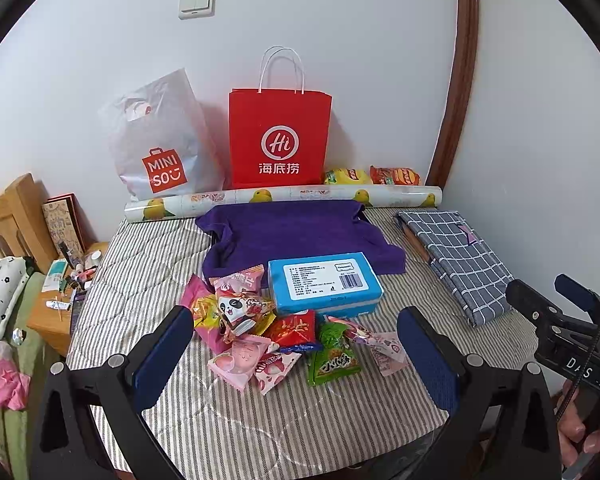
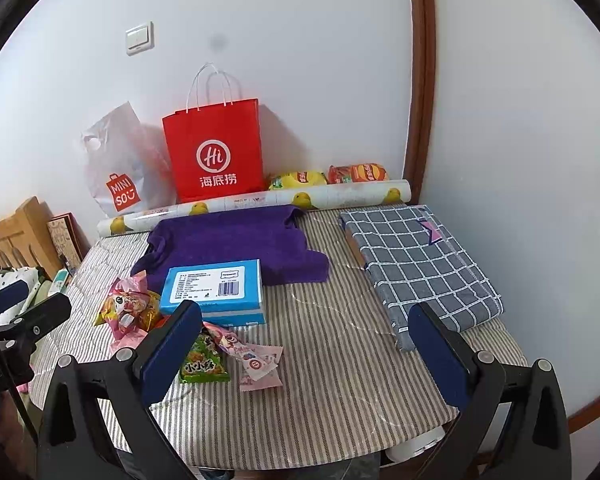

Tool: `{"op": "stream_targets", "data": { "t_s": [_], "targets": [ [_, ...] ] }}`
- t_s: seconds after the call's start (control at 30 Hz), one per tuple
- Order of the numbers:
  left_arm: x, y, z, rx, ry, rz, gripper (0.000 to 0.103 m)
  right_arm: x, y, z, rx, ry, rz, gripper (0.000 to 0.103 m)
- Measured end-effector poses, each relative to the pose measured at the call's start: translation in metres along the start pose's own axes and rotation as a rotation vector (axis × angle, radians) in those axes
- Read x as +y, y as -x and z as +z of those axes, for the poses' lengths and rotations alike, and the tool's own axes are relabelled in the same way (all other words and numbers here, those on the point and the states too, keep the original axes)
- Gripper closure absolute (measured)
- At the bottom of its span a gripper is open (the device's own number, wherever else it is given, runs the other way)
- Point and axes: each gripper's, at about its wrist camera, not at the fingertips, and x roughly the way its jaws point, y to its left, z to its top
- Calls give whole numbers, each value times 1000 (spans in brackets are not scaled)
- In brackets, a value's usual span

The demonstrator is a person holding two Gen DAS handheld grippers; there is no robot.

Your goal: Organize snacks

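A pile of small snack packets point(image 1: 256, 332) lies on the striped table cover point(image 1: 148, 264), beside a blue box point(image 1: 324, 286). A green packet point(image 1: 332, 358) and a pink packet point(image 1: 384, 346) lie at the pile's right. My left gripper point(image 1: 296, 354) is open and empty, hovering just before the pile. My right gripper point(image 2: 306, 350) is open and empty, to the right of the pile point(image 2: 130, 310), with the green packet point(image 2: 204, 362) and the pink packet point(image 2: 258, 362) near its left finger point(image 2: 172, 352). The blue box point(image 2: 214, 288) lies behind it.
A purple cloth point(image 1: 296, 236), a red paper bag point(image 1: 280, 140), a white Miniso bag point(image 1: 160, 148), a rolled sheet point(image 1: 284, 198) and two chip bags point(image 1: 372, 176) stand at the back. A folded checked cloth point(image 1: 456, 256) lies right. A cluttered wooden nightstand point(image 1: 56, 312) is left.
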Motion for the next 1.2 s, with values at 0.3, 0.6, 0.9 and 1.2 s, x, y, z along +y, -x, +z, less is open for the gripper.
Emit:
{"op": "stream_targets", "data": {
  "t_s": [0.3, 0.6, 0.9, 1.2],
  "targets": [
    [-2, 1, 0, -3, -2, 0, 1, 1, 3, -1, -7, -2, 4, 1],
    [-2, 2, 0, -4, -2, -2, 1, 2, 4, -2, -9, -2, 6, 1],
    [-1, 4, 0, -7, -1, -6, 1, 4, 5, -4, -13, 1, 7, 1],
    [-2, 4, -1, -8, 1, -5, 1, 6, 6, -4, -15, 3, 8, 1]
  ]
}}
